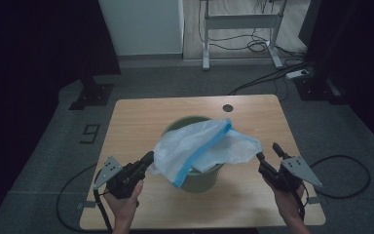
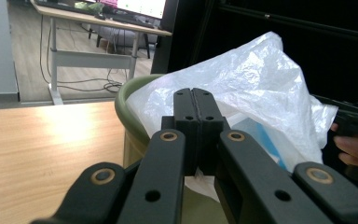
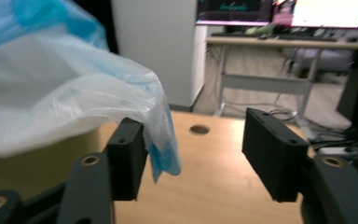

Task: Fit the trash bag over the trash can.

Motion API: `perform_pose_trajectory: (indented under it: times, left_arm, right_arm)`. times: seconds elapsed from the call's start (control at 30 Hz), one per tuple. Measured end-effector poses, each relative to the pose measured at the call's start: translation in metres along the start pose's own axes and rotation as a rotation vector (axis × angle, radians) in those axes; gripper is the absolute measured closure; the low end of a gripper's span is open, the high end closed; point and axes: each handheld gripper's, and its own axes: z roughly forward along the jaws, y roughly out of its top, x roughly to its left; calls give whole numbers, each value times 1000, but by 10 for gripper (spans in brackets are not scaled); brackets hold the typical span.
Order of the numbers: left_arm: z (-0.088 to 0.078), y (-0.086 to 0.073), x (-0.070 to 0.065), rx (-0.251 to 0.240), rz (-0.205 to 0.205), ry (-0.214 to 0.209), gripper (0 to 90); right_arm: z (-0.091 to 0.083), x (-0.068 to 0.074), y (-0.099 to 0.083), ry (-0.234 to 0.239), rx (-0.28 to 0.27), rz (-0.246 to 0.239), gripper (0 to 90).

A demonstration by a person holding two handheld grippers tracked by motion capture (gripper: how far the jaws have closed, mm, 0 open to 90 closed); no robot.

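A thin, translucent white plastic bag with a blue rim band (image 1: pixel 199 146) lies draped over the round olive-green plastic bin (image 1: pixel 199 178) at the centre of the high view, on the light wooden table (image 1: pixel 141 112). The work looks like lining the bin. The left gripper (image 1: pixel 148 158), lower left, has its jaws pinched together on the bag's edge. The right gripper (image 1: pixel 268 151), lower right, has its jaws standing wide, the bag's edge hanging against one jaw. Next, the right jaws probably need to re-grip the rim and stretch it over the bin's lip.
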Motion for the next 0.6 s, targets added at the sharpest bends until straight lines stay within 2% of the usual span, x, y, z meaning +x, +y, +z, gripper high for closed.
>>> perform_pose_trajectory:
  times: [0.2,0.3,0.43,0.6]
  left_arm:
    - [-2,-11,-2,16,2,2,900]
    - [-2,-15,-3,27,3,1,900]
    - [-1,-18,-4,36,10,0,899]
    - [-4,-17,-4,30,20,-13,885]
  right_arm:
    - [-21,7,-16,93,42,-5,337]
    - [-30,16,-18,137,35,-7,316]
    - [-38,30,-11,181,-4,-16,291]
    - [-41,47,11,236,-59,-9,282]
